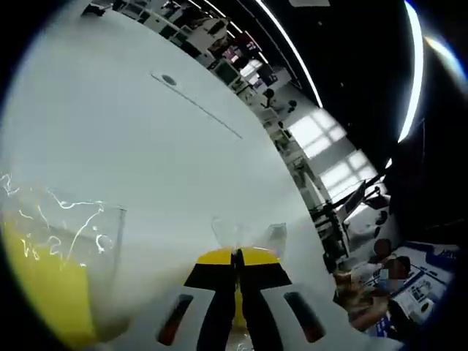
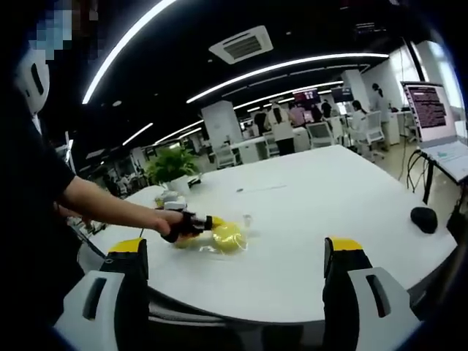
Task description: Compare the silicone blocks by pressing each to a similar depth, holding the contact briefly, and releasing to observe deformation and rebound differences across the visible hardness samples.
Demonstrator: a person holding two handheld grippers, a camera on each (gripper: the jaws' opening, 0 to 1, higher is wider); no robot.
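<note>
Two yellow things are showing in the left gripper view: a yellow block in clear wrap [image 1: 51, 281] at the left edge, and a second wrapped yellow piece [image 1: 245, 245] just beyond the left gripper [image 1: 238, 257], whose jaws are standing closed together; whether they are pinching the wrap I cannot tell. On the white table [image 2: 329, 212], the right gripper [image 2: 238, 256] is hanging wide apart and empty, well away. Pressing seems barely underway; most samples remain.
</note>
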